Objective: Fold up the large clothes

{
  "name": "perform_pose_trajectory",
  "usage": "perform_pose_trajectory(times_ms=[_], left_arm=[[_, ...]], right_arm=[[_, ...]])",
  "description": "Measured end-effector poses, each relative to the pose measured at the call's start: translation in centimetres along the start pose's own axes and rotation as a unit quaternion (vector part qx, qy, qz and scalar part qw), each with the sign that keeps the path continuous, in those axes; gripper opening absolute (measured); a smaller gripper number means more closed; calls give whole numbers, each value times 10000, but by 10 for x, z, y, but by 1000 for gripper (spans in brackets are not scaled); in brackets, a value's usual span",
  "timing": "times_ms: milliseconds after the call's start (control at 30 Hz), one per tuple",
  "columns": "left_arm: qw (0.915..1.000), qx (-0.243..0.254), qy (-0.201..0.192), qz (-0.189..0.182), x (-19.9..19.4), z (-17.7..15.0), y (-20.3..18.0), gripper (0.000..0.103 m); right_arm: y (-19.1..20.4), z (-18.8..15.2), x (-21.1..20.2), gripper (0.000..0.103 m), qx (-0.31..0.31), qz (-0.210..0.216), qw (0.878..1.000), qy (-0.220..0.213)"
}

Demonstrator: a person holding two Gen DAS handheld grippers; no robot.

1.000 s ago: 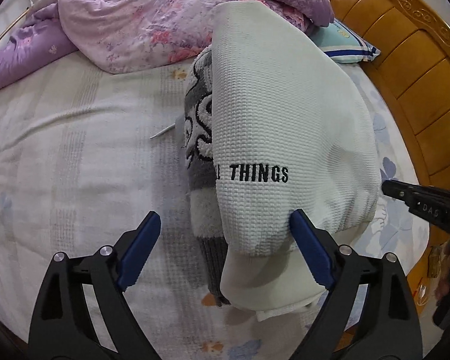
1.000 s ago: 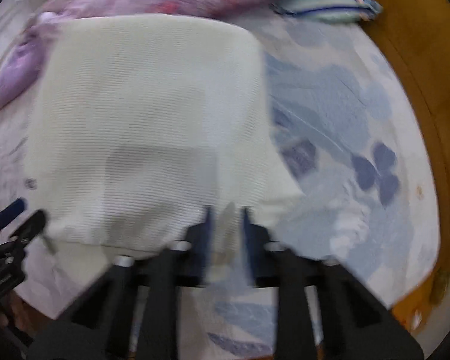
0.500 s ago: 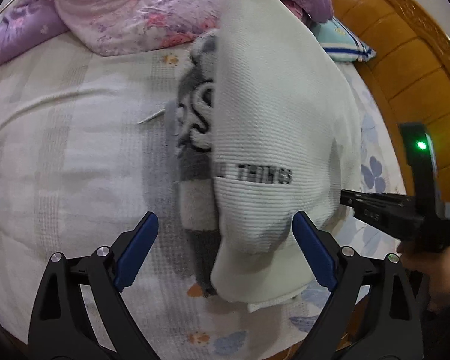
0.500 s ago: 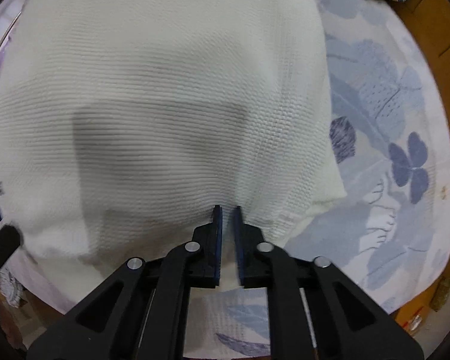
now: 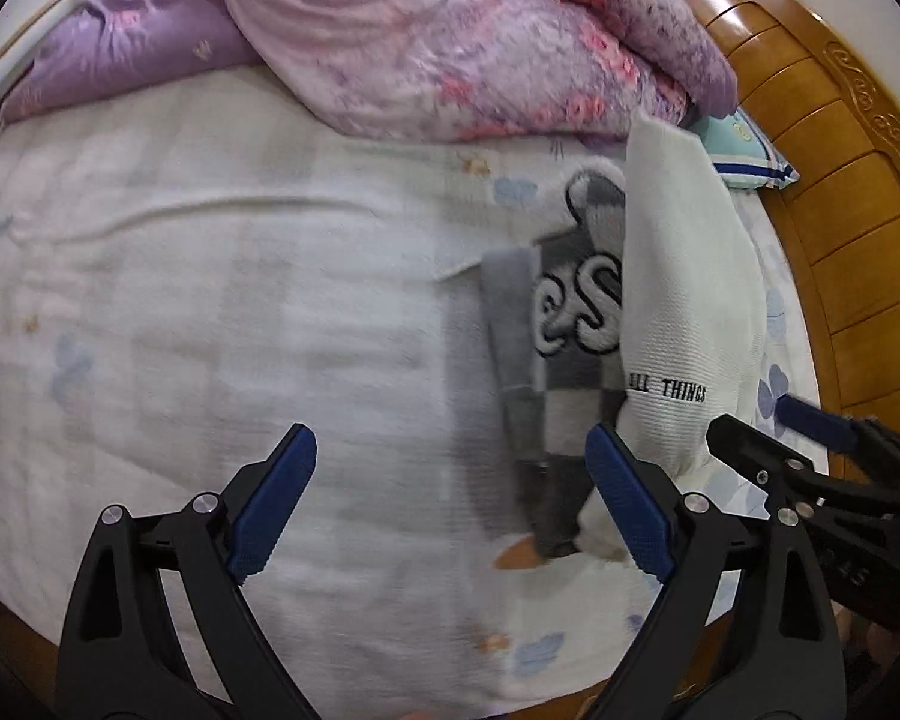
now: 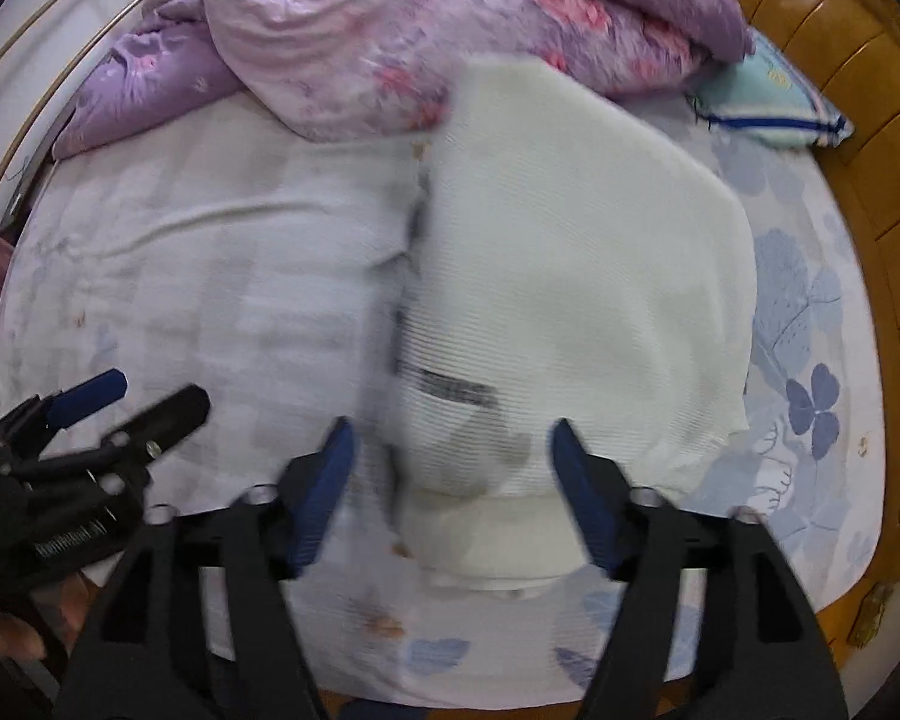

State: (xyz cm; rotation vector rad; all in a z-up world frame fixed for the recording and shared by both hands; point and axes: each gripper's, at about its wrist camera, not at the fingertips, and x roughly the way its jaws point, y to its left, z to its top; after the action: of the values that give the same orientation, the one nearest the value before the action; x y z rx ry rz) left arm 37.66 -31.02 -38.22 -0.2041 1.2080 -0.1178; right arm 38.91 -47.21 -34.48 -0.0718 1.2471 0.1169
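Note:
A folded white waffle-knit top (image 5: 684,312) printed "ALL THINGS" lies on the bed, over a grey and white checked fleece garment (image 5: 564,354) that sticks out on its left. In the right wrist view the white top (image 6: 576,276) fills the middle. My left gripper (image 5: 450,504) is open and empty, above the sheet left of the pile. My right gripper (image 6: 450,492) is open and empty at the near edge of the white top; it also shows in the left wrist view (image 5: 780,438).
A purple and pink floral quilt (image 5: 426,42) is bunched at the far side. A pale blue pillow (image 6: 768,102) lies by the wooden headboard (image 5: 840,192) on the right. The white sheet (image 5: 210,312) spreads to the left. The mattress edge is near.
My right gripper was shut at the white top's near edge and has opened and drawn back. My left gripper has pulled back and left, still open. The white top lies where it was.

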Motion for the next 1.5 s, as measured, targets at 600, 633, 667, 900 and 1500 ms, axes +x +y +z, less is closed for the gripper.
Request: perform_pose_trajectory(times_ms=[600,633,667,900,1500], left_arm=[[9974,459,-554,31,-130,-8,119,92],[9970,484,-608,26,-138,-10,123,92],[9966,506,-648,31,-144,-11,126,92],[9939,669,-872,82,-191,-17,143,92],[9901,766,-1153,239,-274,-41,156,92]], right_arm=[[131,-26,-88,95,520,-371,9956,-683],[136,-28,-94,95,551,-375,9951,-726],[141,-30,-99,95,565,-381,9948,-757],[171,-38,-136,95,544,-491,9924,-990],[208,-63,-202,95,439,-456,9910,-1177]])
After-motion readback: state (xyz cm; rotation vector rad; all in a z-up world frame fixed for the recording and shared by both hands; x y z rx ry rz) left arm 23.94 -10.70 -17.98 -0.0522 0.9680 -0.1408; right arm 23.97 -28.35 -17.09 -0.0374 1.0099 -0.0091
